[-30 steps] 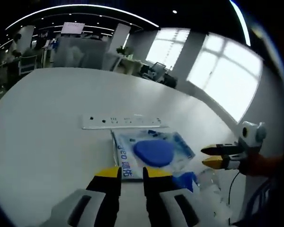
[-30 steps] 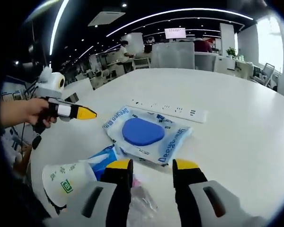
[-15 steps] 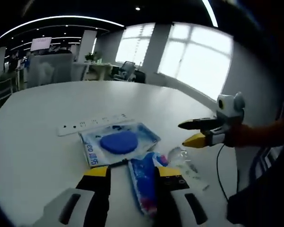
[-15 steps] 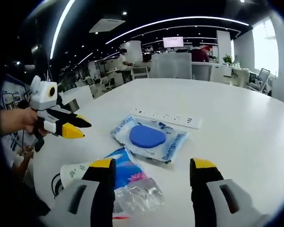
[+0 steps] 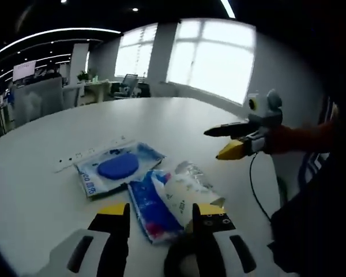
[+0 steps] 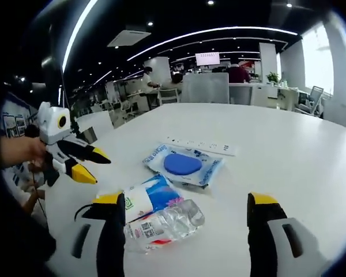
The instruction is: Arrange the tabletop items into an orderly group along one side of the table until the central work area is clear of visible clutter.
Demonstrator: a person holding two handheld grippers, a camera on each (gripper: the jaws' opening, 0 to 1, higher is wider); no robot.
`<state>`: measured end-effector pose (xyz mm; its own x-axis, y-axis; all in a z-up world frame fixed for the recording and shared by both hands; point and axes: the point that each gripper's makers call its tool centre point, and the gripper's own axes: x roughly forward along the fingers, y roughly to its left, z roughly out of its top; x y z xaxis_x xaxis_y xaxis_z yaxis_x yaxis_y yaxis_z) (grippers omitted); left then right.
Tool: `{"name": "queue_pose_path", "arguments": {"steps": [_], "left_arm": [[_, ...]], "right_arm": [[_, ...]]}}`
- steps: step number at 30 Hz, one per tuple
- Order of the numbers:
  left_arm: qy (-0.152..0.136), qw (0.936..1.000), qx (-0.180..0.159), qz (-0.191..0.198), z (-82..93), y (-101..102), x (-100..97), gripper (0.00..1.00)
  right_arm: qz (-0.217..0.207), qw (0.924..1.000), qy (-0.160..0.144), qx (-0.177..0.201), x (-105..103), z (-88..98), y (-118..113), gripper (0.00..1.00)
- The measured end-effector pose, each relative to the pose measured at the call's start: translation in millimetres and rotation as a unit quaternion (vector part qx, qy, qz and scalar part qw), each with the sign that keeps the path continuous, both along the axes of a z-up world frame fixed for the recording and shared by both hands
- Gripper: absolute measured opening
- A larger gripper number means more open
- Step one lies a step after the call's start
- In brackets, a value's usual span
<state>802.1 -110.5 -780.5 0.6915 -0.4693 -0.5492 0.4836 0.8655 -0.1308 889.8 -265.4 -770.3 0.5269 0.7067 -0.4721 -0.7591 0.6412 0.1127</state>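
Your left gripper point(image 5: 157, 225) and right gripper point(image 6: 184, 210) have grey jaws with yellow-black tips; your sleeve point(image 5: 297, 138) is orange.

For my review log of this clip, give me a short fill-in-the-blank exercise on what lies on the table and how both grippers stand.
1. The wipes pack has a ____ oval lid.
2. The power strip lies on the far side of the ____ pack.
3. Both the left gripper and the right gripper have their jaws ____.
4. The crushed clear bottle lies on its ____.

Missing words: blue; wipes; open; side
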Motion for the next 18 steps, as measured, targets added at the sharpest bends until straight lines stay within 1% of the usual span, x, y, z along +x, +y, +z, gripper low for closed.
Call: {"name": "queue_pose_path", "arguments": {"steps": [2,4,5,7,11,13,15,18], "left_arm": [[-0.007,0.9994,0.014,-0.032,0.4,-12.0,-5.1,0.43],[-0.007,0.9980,0.037,-0.051,-2.0,-19.3,-8.2,0.43],[-0.007,0.9977,0.040,-0.055,-3.5,-22.5,-8.2,0.43],[-0.005,0.9970,0.042,-0.064,-5.9,-27.6,-8.4,0.42],[-0.002,0.9955,0.055,-0.077,-12.1,-33.0,-7.1,0.37],[0.002,0.9947,0.062,-0.082,-16.4,-34.1,-6.0,0.33],[0.009,0.9945,0.062,-0.084,-20.6,-34.0,-4.5,0.28],[0.009,0.9931,0.071,-0.093,-23.4,-35.4,-3.2,0.22]], "right_arm": [[-0.001,1.0000,-0.008,-0.005,-4.8,2.6,-6.6,0.90],[-0.004,0.9999,-0.014,-0.009,-9.6,6.0,-14.5,0.93],[-0.006,0.9998,-0.016,-0.008,-11.1,7.5,-17.3,0.96],[-0.009,0.9998,-0.019,-0.004,-14.0,10.8,-21.9,0.99],[-0.020,0.9996,-0.022,0.001,-20.4,18.5,-32.7,0.99],[-0.027,0.9994,-0.020,0.001,-24.0,20.3,-40.1,0.99],[-0.032,0.9994,-0.016,0.001,-27.4,20.1,-45.8,0.99],[-0.041,0.9990,-0.017,0.001,-32.2,19.8,-52.1,0.99]]}}
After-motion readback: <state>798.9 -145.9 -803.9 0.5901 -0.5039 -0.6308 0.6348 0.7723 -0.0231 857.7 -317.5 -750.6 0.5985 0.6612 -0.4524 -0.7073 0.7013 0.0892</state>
